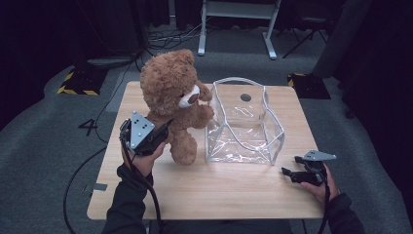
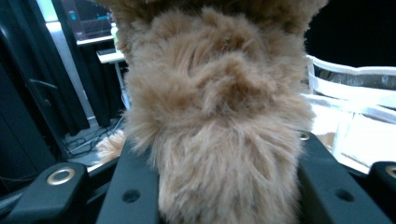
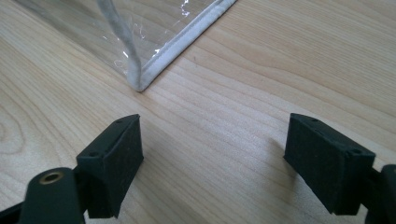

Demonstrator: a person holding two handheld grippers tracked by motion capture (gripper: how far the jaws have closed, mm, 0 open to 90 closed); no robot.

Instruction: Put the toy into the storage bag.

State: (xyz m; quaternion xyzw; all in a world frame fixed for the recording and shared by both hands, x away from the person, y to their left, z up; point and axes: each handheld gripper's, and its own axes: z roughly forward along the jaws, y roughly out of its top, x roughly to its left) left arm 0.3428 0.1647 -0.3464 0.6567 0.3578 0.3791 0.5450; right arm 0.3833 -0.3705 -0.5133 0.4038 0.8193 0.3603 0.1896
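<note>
Left gripper (image 2: 224, 186) clamped on teddy bear (image 1: 173, 97), upright beside clear bag (image 1: 243, 122) on table (image 1: 219, 190). Right gripper (image 3: 212, 158) spread wide over bare wood near bag corner; fur texture close up in left gripper view.

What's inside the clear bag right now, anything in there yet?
Nothing is visible inside the clear bag: through its walls only the wooden table shows. The teddy bear stands outside, against its left side, clamped in the left gripper; the bear's arm hides that upper corner.
</note>
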